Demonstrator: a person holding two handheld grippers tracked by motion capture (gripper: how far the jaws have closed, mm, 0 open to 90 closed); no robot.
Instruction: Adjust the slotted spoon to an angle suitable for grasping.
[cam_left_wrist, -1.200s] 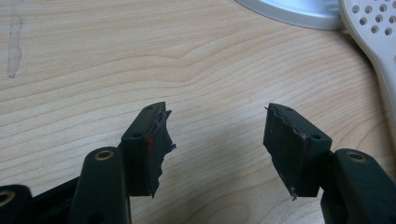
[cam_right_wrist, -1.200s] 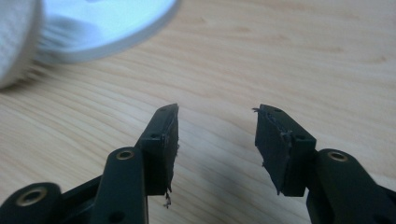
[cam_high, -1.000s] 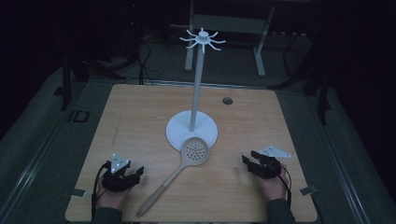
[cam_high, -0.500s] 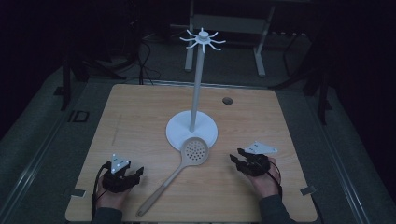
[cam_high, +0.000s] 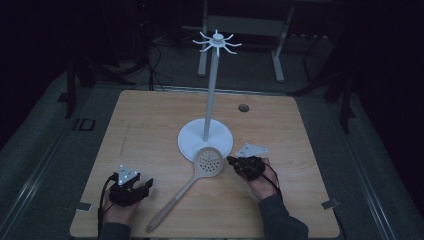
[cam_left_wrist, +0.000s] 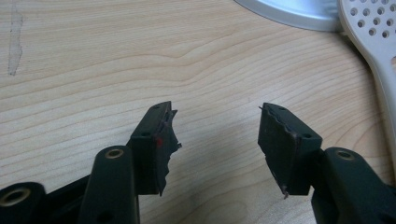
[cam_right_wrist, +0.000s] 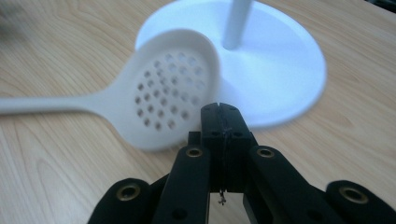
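Here the right gripper (cam_right_wrist: 223, 109) has its fingers clenched on nothing, tips just beside the slotted spoon (cam_high: 207, 162); the left gripper (cam_left_wrist: 217, 135) sits released over bare bench (cam_high: 150, 125); the spoon lies flat, bowl overlapping the stand base (cam_high: 220, 137); it looks light, stiff, slick plastic, best gripped mid-handle.

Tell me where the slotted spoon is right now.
In the high view the slotted spoon lies flat near the table's middle front, its perforated head against the white stand base and the right gripper just right of the head.
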